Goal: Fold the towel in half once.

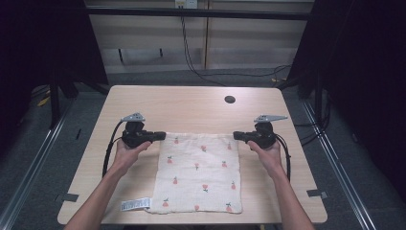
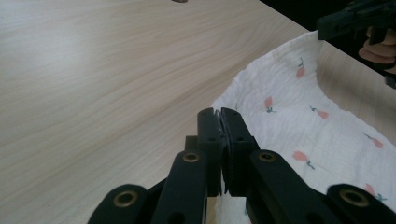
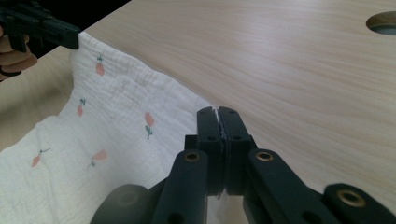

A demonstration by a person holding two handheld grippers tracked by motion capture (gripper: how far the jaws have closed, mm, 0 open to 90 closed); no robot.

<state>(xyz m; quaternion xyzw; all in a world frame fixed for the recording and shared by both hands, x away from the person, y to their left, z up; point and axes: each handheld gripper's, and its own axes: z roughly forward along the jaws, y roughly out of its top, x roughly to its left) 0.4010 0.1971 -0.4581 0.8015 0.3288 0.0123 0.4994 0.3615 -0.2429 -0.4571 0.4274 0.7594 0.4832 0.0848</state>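
Observation:
A white cloth [image 1: 198,172] printed with small red fruits lies on the light wooden table [image 1: 191,103], its far edge raised a little. My left gripper [image 1: 159,136] is shut on the cloth's far left corner, and my right gripper [image 1: 238,136] is shut on its far right corner. In the left gripper view the black jaws [image 2: 219,114] meet with a sliver of white cloth [image 2: 303,126] pinched between them. The right gripper view has the same grip [image 3: 217,114], with the cloth [image 3: 107,140] sagging off to the left toward the other gripper [image 3: 44,30].
A round hole [image 1: 230,99] sits in the tabletop near the far edge. A white care tag [image 1: 135,204] sticks out from the cloth's near left corner. Black cables [image 1: 191,62] trail on the floor behind the table, and dark frames stand at both sides.

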